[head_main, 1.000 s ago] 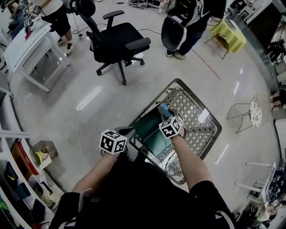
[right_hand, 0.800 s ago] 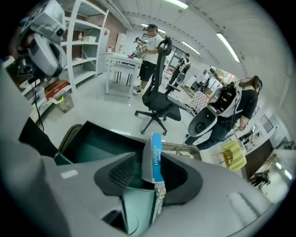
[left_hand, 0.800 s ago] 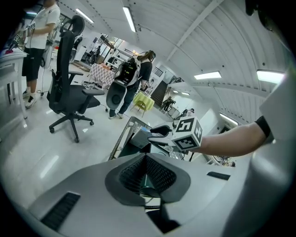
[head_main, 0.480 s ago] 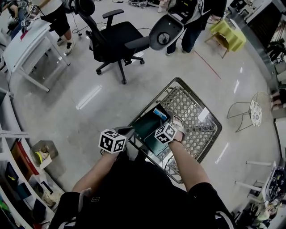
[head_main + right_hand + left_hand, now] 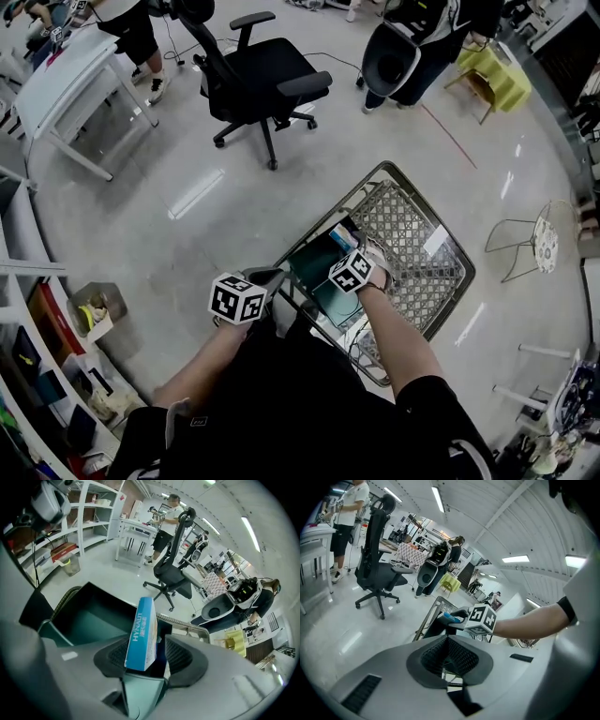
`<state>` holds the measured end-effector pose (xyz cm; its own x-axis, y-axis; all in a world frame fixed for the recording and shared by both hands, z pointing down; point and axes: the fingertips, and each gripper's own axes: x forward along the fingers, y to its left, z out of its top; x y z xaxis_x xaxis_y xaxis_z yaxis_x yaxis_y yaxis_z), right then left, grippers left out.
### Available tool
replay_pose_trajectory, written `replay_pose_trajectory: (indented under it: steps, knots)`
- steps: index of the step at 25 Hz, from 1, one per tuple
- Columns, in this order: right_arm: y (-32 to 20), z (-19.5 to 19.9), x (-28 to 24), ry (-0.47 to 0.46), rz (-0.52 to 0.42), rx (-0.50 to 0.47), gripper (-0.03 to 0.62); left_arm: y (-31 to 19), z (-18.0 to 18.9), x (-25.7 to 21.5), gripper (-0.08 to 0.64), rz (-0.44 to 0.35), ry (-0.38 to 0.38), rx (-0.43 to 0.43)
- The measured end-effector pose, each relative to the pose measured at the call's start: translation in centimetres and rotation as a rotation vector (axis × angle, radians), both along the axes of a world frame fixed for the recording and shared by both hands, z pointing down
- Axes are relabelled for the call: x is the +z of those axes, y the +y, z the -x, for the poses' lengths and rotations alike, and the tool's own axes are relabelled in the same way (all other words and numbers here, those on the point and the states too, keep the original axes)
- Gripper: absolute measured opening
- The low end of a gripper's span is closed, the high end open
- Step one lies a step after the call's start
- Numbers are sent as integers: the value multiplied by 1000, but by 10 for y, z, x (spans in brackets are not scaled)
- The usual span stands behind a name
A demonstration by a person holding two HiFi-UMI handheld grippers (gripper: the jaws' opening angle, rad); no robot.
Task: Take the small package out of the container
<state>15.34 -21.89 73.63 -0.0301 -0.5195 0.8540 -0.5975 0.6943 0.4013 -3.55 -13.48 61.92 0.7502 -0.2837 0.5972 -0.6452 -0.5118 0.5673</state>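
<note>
A small blue package (image 5: 142, 632) stands upright between my right gripper's (image 5: 150, 656) jaws, which are shut on its lower end. It hangs over a dark teal bin (image 5: 93, 616) that sits in the near-left part of a wire shopping cart (image 5: 441, 281). In the head view the package (image 5: 342, 230) shows just beyond the right gripper (image 5: 345, 244), above the bin (image 5: 314, 267). My left gripper (image 5: 265, 279) sits at the cart's near-left corner. Its jaws stand close together (image 5: 447, 656) with a wire of the cart's rim (image 5: 453, 684) in the gap behind the pads.
A black office chair (image 5: 262, 84) stands on the pale floor beyond the cart. A person carrying a round dark shell (image 5: 398, 56) is further back, a white table (image 5: 66, 84) at far left, and shelves (image 5: 37, 356) along the left wall. A white wire chair (image 5: 534, 239) is right.
The right gripper drew back a little over the bin with the package, then rose slightly. The left gripper stayed at the cart's corner. The person in the background shifted about.
</note>
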Motion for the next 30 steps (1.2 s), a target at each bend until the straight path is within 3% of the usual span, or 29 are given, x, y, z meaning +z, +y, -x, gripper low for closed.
replay_pose_trajectory:
  steps: [1,2,6,11,15,22,26,30]
  knots:
    - [-1,-2,4,12,11,4,188,0,4,1,6,2,-1,-7]
    - [-2,-4,7,19,16,11,107,1,10,1,6,4,-2,-14]
    - [-7,-3,-2,13,-2,51,94,1,33,6,6,11,-5,-34]
    - [-9,3,-53,-88,-83,125,91,-20,34,0,6,-19,27,6]
    - [-1,7,-108,-238,-165,230,91,-36,15,-23,6,-83,55,101]
    - [30,-21,-201,-496,-348,413,89,-54,-37,-98,6,-289,87,286]
    - [46,-36,-250,-716,-435,492,87,-61,-59,-134,6,-380,70,339]
    - [72,-50,-300,-921,-541,511,87,-63,-82,-173,6,-462,72,352]
